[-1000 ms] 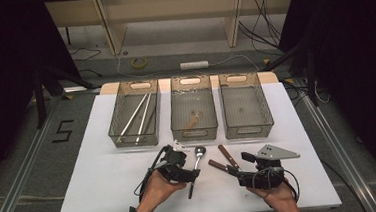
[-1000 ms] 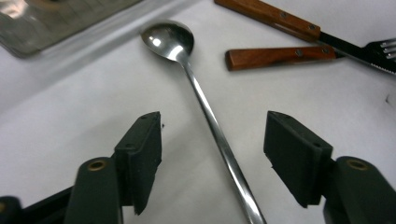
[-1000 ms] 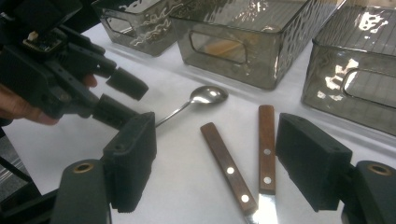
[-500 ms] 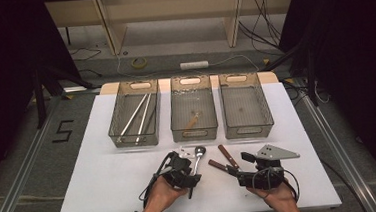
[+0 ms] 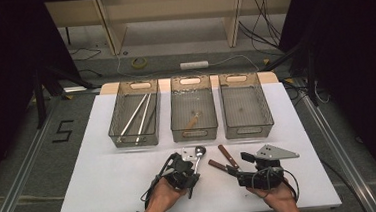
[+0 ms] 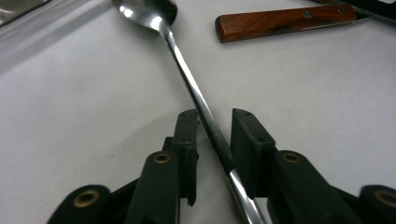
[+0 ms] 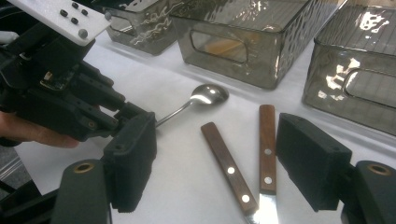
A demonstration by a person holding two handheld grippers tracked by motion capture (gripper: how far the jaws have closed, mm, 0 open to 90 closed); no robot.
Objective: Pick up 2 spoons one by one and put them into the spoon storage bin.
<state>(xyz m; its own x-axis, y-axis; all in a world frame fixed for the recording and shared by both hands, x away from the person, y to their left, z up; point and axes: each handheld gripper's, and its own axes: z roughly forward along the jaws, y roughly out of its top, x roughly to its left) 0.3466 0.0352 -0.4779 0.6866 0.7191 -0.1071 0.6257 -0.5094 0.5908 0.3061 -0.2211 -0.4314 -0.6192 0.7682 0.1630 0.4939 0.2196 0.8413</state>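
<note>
At the near edge of the white table [image 5: 107,192], the left gripper [image 6: 212,128] straddles the handle of a steel spoon [image 6: 187,79], jaws parted and not yet clenched, while the right gripper [image 7: 215,154] hangs wide open, holding nothing, over two wooden-handled knives [image 7: 247,154]. The spoon lies flat, bowl toward the far side — a sound pinch likely means centring the thin, slippery handle between the pads and closing squarely before lifting. Beyond stand three smoky bins: the left [image 5: 134,114] holding long metal utensils, the middle [image 5: 193,110] a small wooden-handled piece, the right [image 5: 245,107] apparently bare.
</note>
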